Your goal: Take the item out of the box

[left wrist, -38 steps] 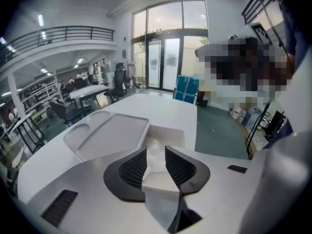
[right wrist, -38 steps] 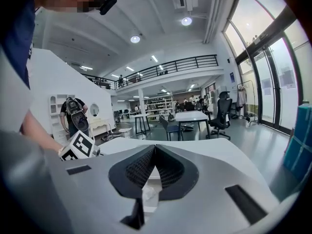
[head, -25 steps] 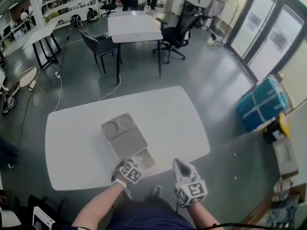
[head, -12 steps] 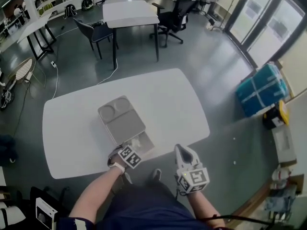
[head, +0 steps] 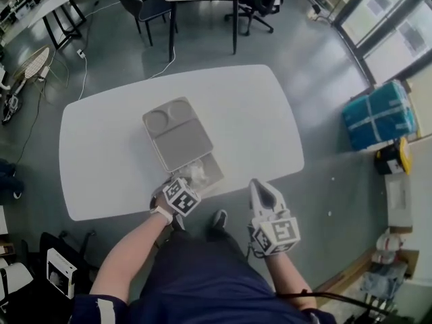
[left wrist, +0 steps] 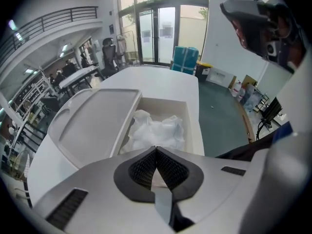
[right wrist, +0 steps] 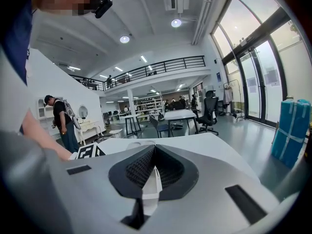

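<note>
Your left gripper (left wrist: 156, 149) is closed tight, tips together at the near end of the box (head: 214, 169) on the surface (head: 256, 113). The crumpled white item (left wrist: 156, 130) lies in the box's open part, beside the grey lid (head: 177, 135). Your right gripper (right wrist: 154, 147), also closed, hangs just off the surface's near edge.

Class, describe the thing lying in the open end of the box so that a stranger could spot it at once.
On the white table sits a pale box, its lid slid back. In the uncovered end nearest the person lies a crumpled white bundle, the only soft, wrinkled thing there.
</note>
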A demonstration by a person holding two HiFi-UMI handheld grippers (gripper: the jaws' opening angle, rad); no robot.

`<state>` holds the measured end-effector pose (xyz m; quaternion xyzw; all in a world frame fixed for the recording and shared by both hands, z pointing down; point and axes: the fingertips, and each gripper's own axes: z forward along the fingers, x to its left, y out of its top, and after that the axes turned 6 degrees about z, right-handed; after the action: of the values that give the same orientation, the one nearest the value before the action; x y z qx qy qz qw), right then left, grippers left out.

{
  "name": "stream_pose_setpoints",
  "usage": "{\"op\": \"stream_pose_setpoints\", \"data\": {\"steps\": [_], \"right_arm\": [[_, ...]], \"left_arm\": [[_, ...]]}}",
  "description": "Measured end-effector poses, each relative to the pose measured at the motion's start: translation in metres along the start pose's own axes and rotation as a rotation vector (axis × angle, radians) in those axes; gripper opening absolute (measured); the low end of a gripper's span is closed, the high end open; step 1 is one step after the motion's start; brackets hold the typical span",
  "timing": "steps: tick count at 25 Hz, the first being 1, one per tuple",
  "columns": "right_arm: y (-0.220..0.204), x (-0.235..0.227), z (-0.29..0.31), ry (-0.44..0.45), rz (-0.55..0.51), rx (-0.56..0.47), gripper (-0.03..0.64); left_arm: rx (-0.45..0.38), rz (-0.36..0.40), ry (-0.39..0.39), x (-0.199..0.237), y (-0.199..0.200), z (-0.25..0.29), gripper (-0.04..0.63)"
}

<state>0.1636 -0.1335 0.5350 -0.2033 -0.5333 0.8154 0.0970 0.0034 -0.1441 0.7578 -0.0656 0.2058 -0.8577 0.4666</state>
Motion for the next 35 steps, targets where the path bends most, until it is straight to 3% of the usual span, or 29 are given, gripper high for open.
{"op": "stream_pose_setpoints", "data": {"steps": [9, 15, 22, 35], "right_arm": [[0.002, 0.013, 0.013, 0.044, -0.011, 0.003, 0.016], [0.013, 0.021, 0.019, 0.072, -0.029, -0.012, 0.015], [0.027, 0.032, 0.029, 0.096, -0.052, -0.019, 0.015], [0.083, 0.054, 0.030, 0.160, -0.081, -0.128, 0.015]], "left_arm": [[-0.119, -0.010, 0.031, 0.003, 0.019, -0.035, 0.029], [-0.271, -0.051, 0.087, 0.020, 0.043, -0.089, 0.029], [-0.472, -0.138, 0.186, 0.043, 0.056, -0.172, 0.028], [-0.734, -0.209, 0.366, 0.062, 0.077, -0.295, 0.029]]}}
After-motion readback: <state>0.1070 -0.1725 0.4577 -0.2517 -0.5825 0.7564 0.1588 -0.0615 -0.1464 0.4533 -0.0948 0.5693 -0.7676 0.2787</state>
